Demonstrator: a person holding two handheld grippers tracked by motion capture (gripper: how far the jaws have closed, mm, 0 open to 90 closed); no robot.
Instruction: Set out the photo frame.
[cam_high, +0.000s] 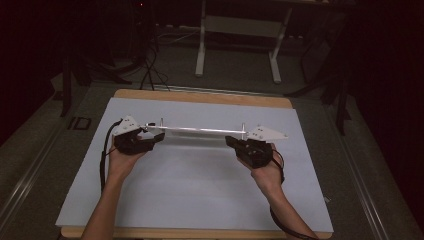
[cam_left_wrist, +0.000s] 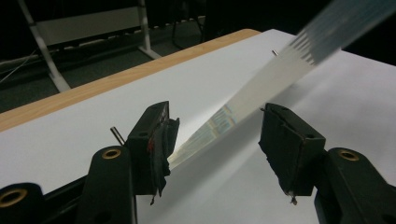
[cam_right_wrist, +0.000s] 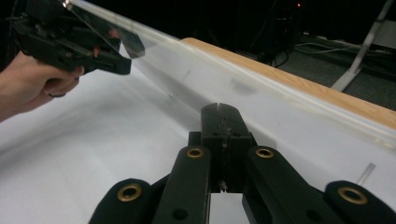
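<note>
A long clear ruler-like strip hangs level above the white tabletop, between the two grippers. My right gripper is shut on its right end; in the right gripper view the jaws of the right gripper meet on the strip. My left gripper is at the strip's left end. In the left gripper view the left gripper is open and the strip runs between the jaws, its tip beside the left pad. The left gripper also appears far off in the right gripper view.
A white sheet covers the wooden table, whose edge shows at the back. Beyond it on the dark floor stand a white table frame and cables. Two small pins stick up from the strip.
</note>
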